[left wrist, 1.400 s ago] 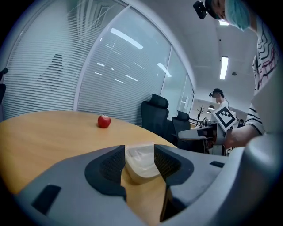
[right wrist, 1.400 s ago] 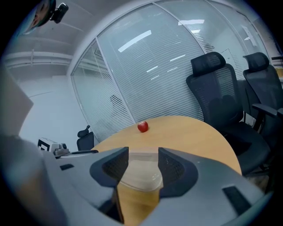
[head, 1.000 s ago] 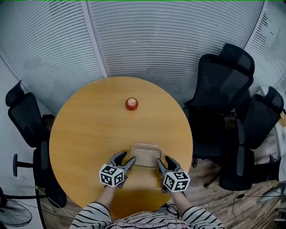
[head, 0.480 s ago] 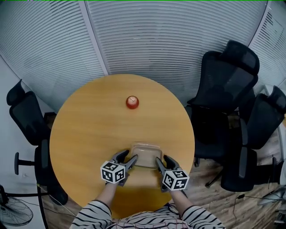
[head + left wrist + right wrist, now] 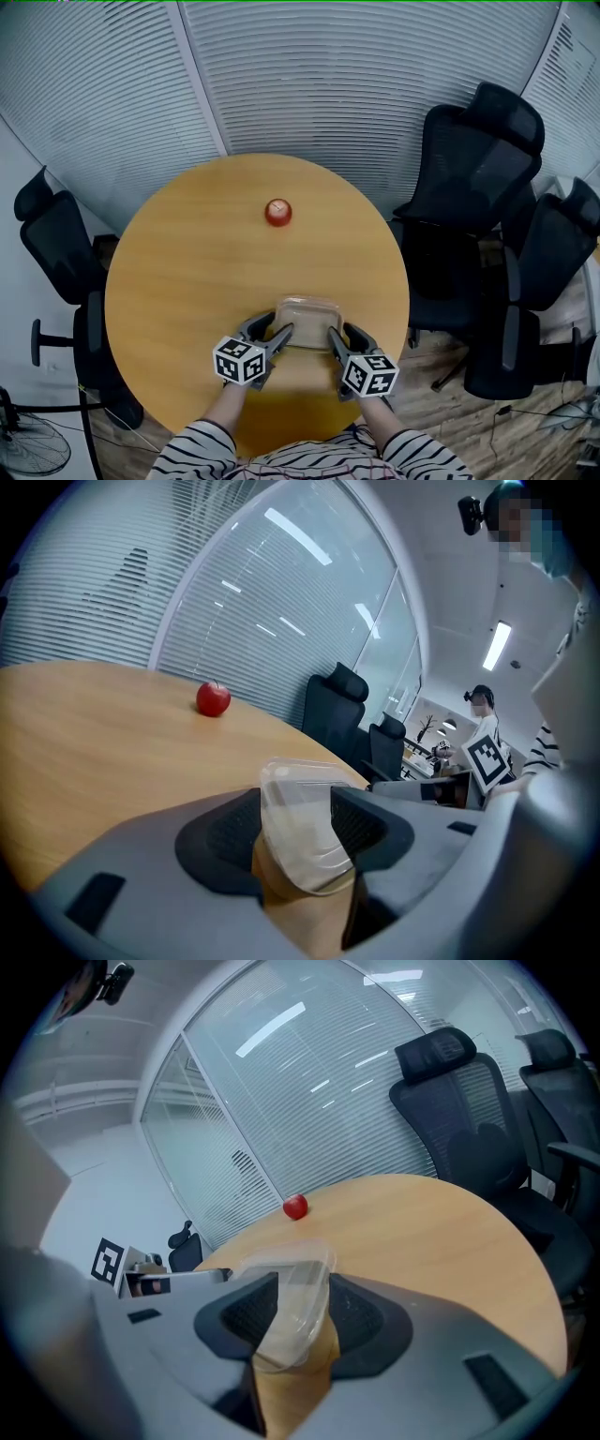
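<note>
Both sets of jaws are clamped on one clear plastic container [image 5: 307,319] — the left gripper [image 5: 295,819] pinches its left end, the right gripper [image 5: 300,1305] its right end, the ribbed pads pressed against the thin walls. In both gripper views the container sits tilted between the pads, its rim towards the middle of the table. It is held over the near part of the round wooden table [image 5: 178,281], just in front of the person, whose striped sleeves [image 5: 187,455] show at the bottom of the head view. Each gripper's marker cube faces up, either side of the container. Well apart from the grippers, across the table, a red apple [image 5: 277,212] stands alone on the wood. Black office chairs [image 5: 473,159] ring the table's right side — another stands at the left — and grey blinds [image 5: 356,84] line the wall behind.
</note>
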`<state>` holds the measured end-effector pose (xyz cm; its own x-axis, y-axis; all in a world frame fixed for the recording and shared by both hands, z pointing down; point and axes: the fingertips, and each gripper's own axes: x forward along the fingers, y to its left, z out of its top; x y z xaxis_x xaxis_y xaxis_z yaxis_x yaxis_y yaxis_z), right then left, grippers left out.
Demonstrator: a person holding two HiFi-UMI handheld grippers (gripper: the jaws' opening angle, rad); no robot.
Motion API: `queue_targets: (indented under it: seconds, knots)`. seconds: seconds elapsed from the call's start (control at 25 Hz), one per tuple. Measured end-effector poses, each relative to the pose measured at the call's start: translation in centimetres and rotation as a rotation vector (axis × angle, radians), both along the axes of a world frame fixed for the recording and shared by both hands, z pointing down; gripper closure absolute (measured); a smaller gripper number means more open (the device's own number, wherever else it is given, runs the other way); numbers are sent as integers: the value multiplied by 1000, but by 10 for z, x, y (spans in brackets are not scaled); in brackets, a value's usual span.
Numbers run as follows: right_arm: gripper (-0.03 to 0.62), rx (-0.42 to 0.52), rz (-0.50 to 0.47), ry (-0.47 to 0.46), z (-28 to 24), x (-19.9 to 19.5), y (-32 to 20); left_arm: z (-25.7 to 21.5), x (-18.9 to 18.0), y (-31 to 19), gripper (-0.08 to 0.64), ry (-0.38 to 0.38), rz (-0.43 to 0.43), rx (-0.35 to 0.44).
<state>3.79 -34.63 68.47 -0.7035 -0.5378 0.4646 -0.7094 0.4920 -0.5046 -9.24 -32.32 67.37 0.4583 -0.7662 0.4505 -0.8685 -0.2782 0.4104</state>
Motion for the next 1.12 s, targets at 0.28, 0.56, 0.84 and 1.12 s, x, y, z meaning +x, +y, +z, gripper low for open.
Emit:
queue_targets:
  seconds: [0.28,0.56,0.84,1.12]
  knots:
    - [413,19,41,-37,-17,1,2,-17,2,2,347,11,12,35]
    - [482,31,115,-75,-36,14,11,-36,1,10,348,48,18,68]
    - [503,55,200,-115,-63,24,32,-61,-1,27,416,97,38,114]
    - [514,82,228,-129,-88,22,68,-86,-7,53,462,135,35,165]
